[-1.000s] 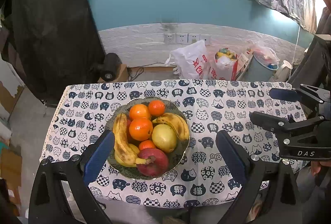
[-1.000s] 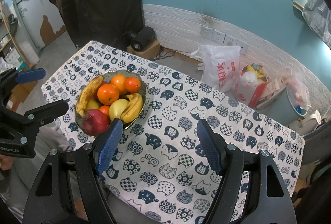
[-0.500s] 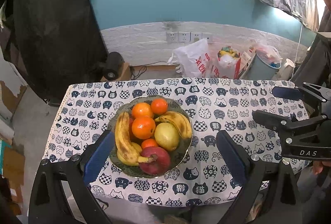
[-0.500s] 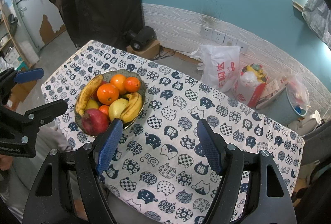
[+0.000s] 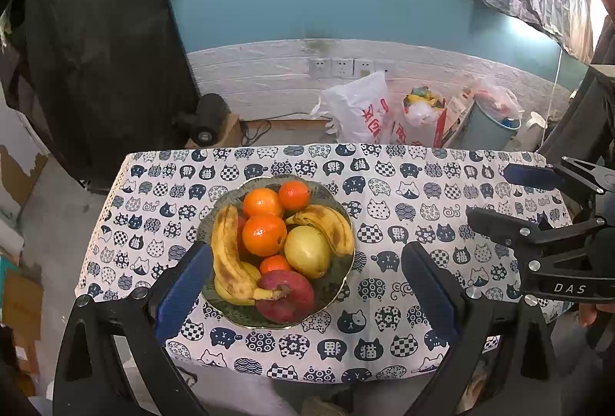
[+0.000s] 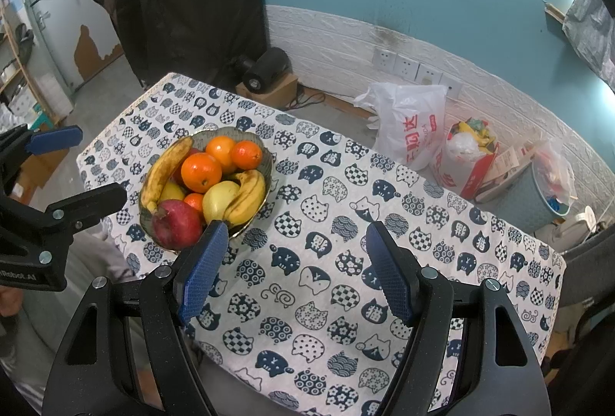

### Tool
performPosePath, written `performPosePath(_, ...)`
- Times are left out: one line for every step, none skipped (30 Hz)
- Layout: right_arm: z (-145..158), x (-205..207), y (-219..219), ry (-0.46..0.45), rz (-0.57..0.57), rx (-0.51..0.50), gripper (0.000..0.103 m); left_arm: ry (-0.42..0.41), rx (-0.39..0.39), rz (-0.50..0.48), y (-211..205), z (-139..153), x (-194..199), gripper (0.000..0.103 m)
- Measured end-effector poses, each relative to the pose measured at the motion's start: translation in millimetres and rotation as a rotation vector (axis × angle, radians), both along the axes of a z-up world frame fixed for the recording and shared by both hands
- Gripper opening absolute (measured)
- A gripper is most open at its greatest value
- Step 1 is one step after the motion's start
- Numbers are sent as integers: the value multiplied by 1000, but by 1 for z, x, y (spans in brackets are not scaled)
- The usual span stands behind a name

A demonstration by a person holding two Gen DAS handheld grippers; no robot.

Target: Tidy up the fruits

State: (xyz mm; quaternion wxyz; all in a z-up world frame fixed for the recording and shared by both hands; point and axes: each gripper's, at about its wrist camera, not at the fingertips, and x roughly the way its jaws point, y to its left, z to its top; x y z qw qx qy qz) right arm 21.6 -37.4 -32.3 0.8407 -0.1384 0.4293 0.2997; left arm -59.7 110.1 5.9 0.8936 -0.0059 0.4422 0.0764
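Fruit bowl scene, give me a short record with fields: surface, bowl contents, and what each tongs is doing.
surface: table with cat-print cloth
bowl: left part of the table
contents: oranges, two bananas, yellow round fruit, red fruit
left tongs: open, above the bowl, holding nothing
right tongs: open, over bare cloth, holding nothing

Both grippers — the left gripper (image 5: 305,295) and the right gripper (image 6: 296,272) — are black triangular-cutout frames with silver screws, blue textured pads and white lettering.

fruit bowl (image 6: 265,162) beside open right gripper (image 6: 296,272), seemingly apart.
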Motion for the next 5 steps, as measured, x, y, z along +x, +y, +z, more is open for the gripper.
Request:
performPosePath(0, 0, -1, 0, 0, -1, 73, 1, -3, 2, 1, 0, 0, 99)
performPosePath(0, 0, -1, 0, 0, -1, 73, 1, -6, 2, 1, 0, 0, 99)
performPosePath(0, 0, -2, 0, 0, -2, 73, 1, -7, 4, 1, 0, 0, 99)
performPosePath(0, 0, -2, -1, 0, -1, 73, 1, -5, 7, 2, 0, 0, 99)
performPosePath(0, 0, -2, -1, 0, 0, 73, 1, -6, 7, 2, 0, 0, 99)
